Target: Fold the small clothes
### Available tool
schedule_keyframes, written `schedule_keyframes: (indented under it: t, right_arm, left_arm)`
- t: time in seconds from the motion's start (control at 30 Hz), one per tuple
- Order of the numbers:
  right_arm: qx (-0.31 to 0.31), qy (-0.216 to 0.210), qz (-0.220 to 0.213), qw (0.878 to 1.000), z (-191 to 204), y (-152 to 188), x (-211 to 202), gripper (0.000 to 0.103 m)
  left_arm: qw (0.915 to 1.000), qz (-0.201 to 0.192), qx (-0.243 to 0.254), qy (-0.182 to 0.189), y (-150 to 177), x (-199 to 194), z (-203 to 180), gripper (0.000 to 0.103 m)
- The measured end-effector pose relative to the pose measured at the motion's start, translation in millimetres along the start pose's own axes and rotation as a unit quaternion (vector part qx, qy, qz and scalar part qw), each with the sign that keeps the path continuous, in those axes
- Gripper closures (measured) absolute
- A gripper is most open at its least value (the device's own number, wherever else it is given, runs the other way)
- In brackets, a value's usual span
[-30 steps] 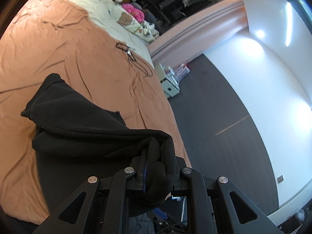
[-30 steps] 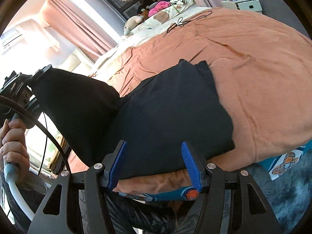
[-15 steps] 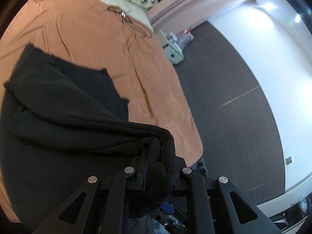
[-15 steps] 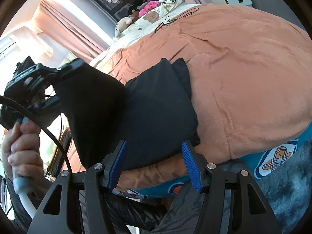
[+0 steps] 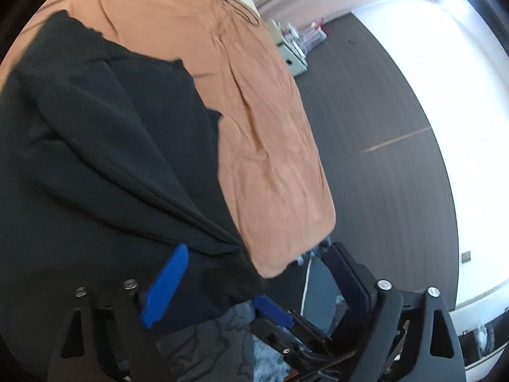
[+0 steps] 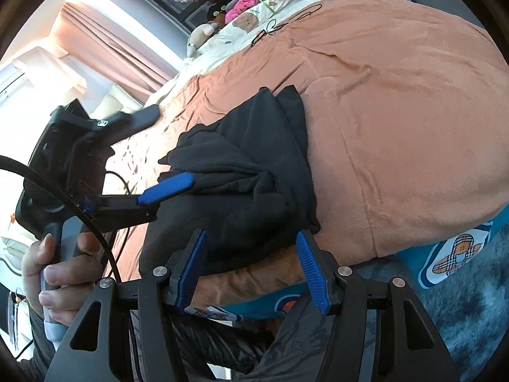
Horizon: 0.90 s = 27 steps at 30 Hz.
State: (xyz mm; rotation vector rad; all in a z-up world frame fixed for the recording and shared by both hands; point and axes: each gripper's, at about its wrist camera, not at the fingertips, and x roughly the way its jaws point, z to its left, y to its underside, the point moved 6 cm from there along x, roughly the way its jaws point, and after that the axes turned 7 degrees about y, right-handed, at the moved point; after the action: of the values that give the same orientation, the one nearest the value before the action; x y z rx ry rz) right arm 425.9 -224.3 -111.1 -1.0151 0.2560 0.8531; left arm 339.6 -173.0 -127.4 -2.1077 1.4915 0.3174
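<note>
Lying lengthwise away from the bed's near edge, black garment (image 6: 254, 172) folded.

The left gripper (image 5: 257, 273) is no longer clamping the black garment (image 5: 105, 146): its jaws are just opening, now standing wide apart, with the cloth's edge lying loose between them instead of bunched in a tight roll. The garment's lifted flap, earlier hanging stretched from that gripper, is now lying folded in soft creases over the rest of the cloth on the bed (image 6: 397, 121). In the right wrist view the left gripper (image 6: 159, 156) is showing lower and closer to the cloth, and the garment is filling more of the left wrist view.
</note>
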Motion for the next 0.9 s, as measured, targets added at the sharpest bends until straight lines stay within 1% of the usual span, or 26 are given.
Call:
schedule_keyframes:
  t: [0.07,0.17,0.23,0.3,0.43,0.53,0.6,0.63,0.67,0.73,0.8,0.87,0.9]
  right_arm:
    - [-0.003,0.0,0.001,1.0,3.3,0.1,3.3,0.047]
    - [-0.005,0.004,0.008,1.0,6.9,1.4,9.7,0.047]
    - [-0.002,-0.003,0.01,1.0,9.4,1.6,11.9,0.047]
    - [0.001,-0.005,0.009,1.0,10.1,0.6,13.8,0.047]
    - [0.013,-0.009,0.009,1.0,8.3,-6.1,18.9,0.047]
    - [0.024,-0.004,0.012,1.0,3.2,-9.1,26.5,0.048]
    - [0.024,-0.001,0.012,1.0,2.0,-10.3,29.3,0.06]
    - [0.022,0.003,0.014,1.0,0.9,-10.2,31.1,0.062]
    - [0.021,0.004,0.016,1.0,0.6,-10.5,32.6,0.067]
    - [0.018,0.007,0.016,1.0,0.0,-11.2,34.0,0.071]
    - [0.012,0.01,0.014,1.0,1.6,-11.1,34.0,0.078]
    - [0.009,0.009,0.013,1.0,0.5,-9.9,34.2,0.081]
    - [0.009,0.007,0.013,1.0,0.2,-9.3,34.2,0.082]
  left_arm:
    - [0.9999,-0.01,-0.01,-0.006,-5.0,-13.5,10.3,0.012]
    - [0.9989,-0.03,-0.02,-0.029,-7.3,-34.3,29.7,0.011]
    - [0.9977,-0.043,-0.029,-0.044,-11.2,-45.9,45.1,0.009]
    - [0.9965,-0.051,-0.043,-0.05,-13.8,-53.8,59.4,0.009]
    - [0.9946,-0.053,-0.067,-0.059,-25.2,-48.8,82.5,0.009]
    - [0.9941,-0.056,-0.074,-0.055,-30.9,-44.2,89.1,0.009]
    - [0.994,-0.061,-0.07,-0.059,-36.2,-43.7,90.2,0.009]
    - [0.9935,-0.066,-0.068,-0.063,-39.9,-40.9,91.8,0.009]
    - [0.993,-0.069,-0.069,-0.067,-44.2,-39.2,94.4,0.009]
    - [0.9923,-0.073,-0.07,-0.072,-50.5,-37.0,98.3,0.01]
    - [0.992,-0.076,-0.065,-0.078,-57.1,-32.7,98.4,0.011]
    - [0.9919,-0.076,-0.059,-0.082,-64.0,-31.4,97.9,0.018]
    - [0.9922,-0.076,-0.057,-0.081,-67.1,-30.4,96.9,0.029]
